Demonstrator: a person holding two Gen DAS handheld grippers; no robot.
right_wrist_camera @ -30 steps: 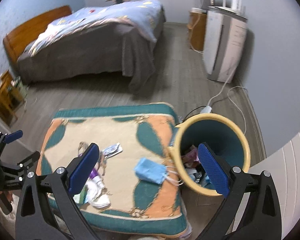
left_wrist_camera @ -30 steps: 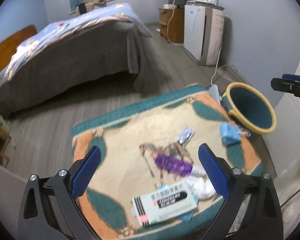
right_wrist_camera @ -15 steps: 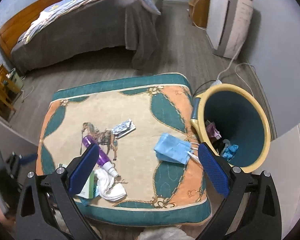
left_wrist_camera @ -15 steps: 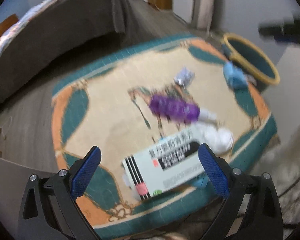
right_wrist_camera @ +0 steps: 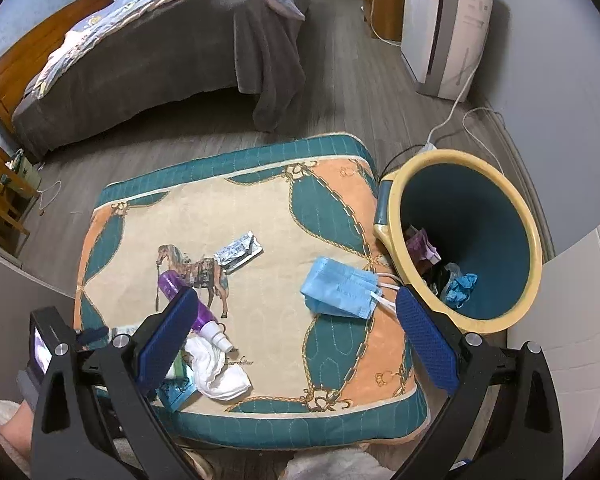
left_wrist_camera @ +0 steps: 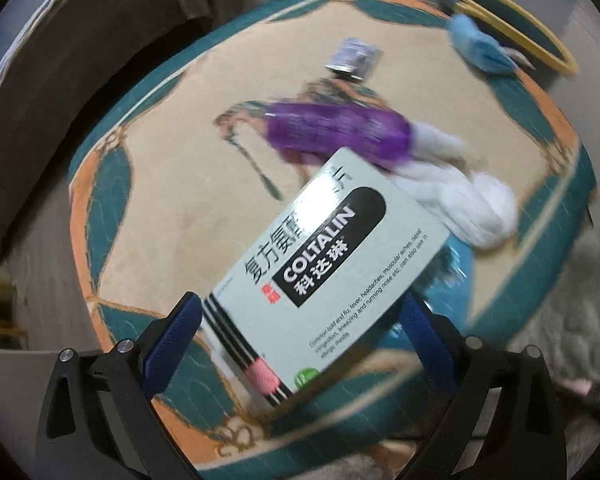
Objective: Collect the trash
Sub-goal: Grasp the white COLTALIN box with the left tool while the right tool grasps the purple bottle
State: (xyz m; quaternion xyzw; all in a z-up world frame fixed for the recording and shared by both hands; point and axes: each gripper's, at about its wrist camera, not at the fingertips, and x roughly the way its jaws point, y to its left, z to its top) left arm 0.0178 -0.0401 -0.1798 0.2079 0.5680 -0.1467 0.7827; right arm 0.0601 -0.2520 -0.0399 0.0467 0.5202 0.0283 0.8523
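A pale green medicine box (left_wrist_camera: pixel 320 272) lies on the patterned cushion (left_wrist_camera: pixel 148 184), between the open fingers of my left gripper (left_wrist_camera: pixel 296 336), untouched as far as I can tell. Past it lie a purple bottle (left_wrist_camera: pixel 336 130), a white crumpled tissue (left_wrist_camera: pixel 472 204), a foil blister pack (left_wrist_camera: pixel 354 58) and a blue face mask (left_wrist_camera: pixel 480 46). In the right wrist view my right gripper (right_wrist_camera: pixel 296 336) is open and empty above the cushion (right_wrist_camera: pixel 260 208), with the mask (right_wrist_camera: pixel 340 286) just beyond its fingers and the yellow-rimmed bin (right_wrist_camera: pixel 536 248) to the right.
The bin holds several pieces of trash (right_wrist_camera: pixel 456 284). A bed (right_wrist_camera: pixel 160 52) stands behind the cushion, a white appliance (right_wrist_camera: pixel 444 28) with a cable at the back right, a wooden rack (right_wrist_camera: pixel 0 192) at the left. The left gripper's body (right_wrist_camera: pixel 48 352) shows at lower left.
My left gripper has dropped toward the cushion until the medicine box sits between its fingers. My right gripper has tilted downward and moved closer over the cushion and bin.
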